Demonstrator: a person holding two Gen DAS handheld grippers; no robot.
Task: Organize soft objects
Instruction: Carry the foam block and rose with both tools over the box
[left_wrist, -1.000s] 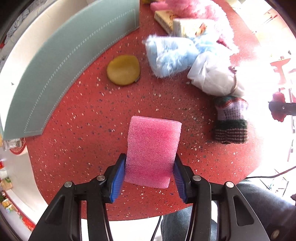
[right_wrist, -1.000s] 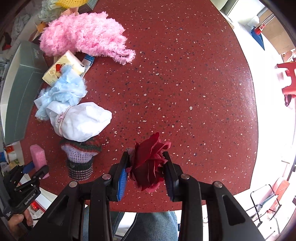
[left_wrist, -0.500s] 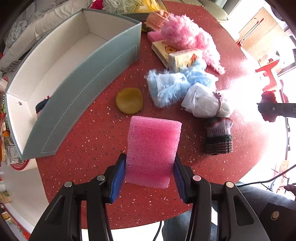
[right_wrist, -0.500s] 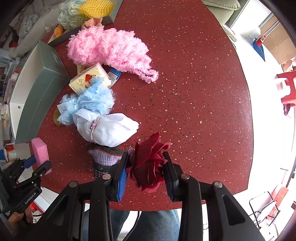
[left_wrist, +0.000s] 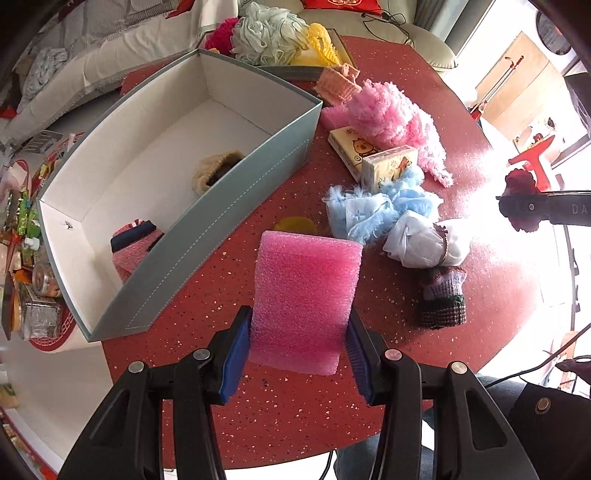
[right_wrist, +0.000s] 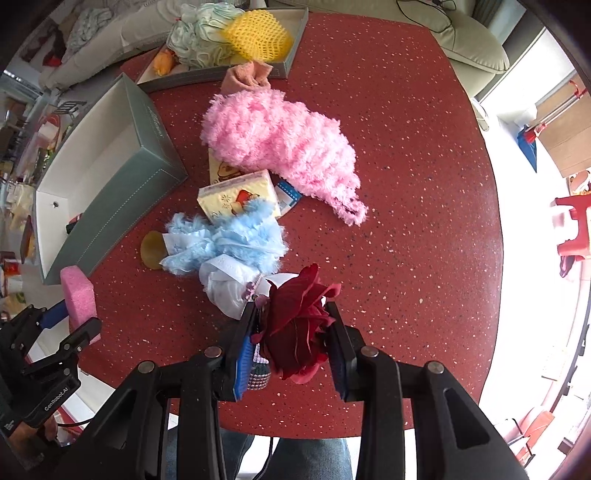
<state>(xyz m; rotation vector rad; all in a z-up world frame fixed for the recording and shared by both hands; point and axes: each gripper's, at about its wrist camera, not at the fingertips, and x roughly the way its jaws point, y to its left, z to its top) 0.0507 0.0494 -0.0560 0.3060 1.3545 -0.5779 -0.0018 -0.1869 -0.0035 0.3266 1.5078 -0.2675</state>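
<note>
Your left gripper (left_wrist: 299, 343) is clamped on the pink foam block (left_wrist: 306, 295), blue pads pressing both its sides, above the near edge of the red speckled table (left_wrist: 258, 413). Your right gripper (right_wrist: 291, 343) squeezes the dark red fabric flower (right_wrist: 295, 325) over that same near edge. Just beyond the foam block lie a yellow disc (left_wrist: 295, 223) (mostly hidden behind it), a white cloth bundle (left_wrist: 424, 243) and a striped knit piece (left_wrist: 441, 299). Farther off are a pale blue fluffy piece (left_wrist: 376, 210), two tissue packs (left_wrist: 373, 157) and a pink fluffy piece (left_wrist: 391, 118). Left of the block stands the open grey-green box (left_wrist: 229, 218); inside it are a beige knit item (left_wrist: 218, 173) and what looks like a pink-and-navy piece (left_wrist: 136, 240).
</note>
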